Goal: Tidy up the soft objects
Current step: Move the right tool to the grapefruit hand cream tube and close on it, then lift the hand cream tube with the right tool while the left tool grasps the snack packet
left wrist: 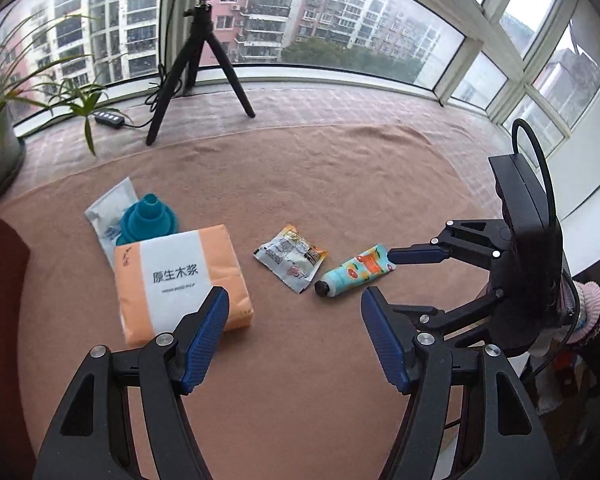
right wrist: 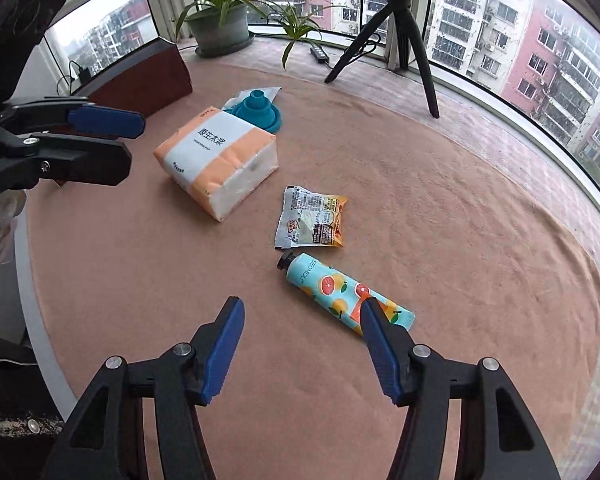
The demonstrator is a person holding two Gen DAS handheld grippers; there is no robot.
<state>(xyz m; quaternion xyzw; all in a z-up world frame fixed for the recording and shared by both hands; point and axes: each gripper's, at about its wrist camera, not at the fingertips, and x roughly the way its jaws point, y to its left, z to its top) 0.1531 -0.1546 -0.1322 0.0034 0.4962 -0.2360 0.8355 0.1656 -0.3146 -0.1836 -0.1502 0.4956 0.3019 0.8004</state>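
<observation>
We hold both grippers above a table covered with a pink cloth (left wrist: 340, 168). Our left gripper (left wrist: 294, 312) has its jaws spread wide and holds nothing; its left finger is over the near corner of the tissue pack (left wrist: 180, 276). Our right gripper (right wrist: 302, 320) is also spread wide and empty, and its right fingertip covers a part of the flat end of the tube (right wrist: 340, 292). In the left view we see this gripper from the side, with one blue pad just at the flat end of the tube. The tube lies flat on the cloth with its long axis diagonal: in the right view the black cap points away from us and to the left, toward the snack packet (right wrist: 312, 220), and the crimped end points near and to the right. In the left view the cap points near-left. The packet lies flat just beyond the cap, close to it, but we cannot tell if they touch. Farther left is the tissue pack, orange and white, with its long side running away from us in the left view. Behind it, touching its far edge, stands a blue funnel (right wrist: 256, 110) with the narrow end up, on a white pouch (left wrist: 110, 208). At the far side, near the window, stand a tripod (left wrist: 204, 64), a power strip (left wrist: 110, 119) and a plant (right wrist: 222, 12).
</observation>
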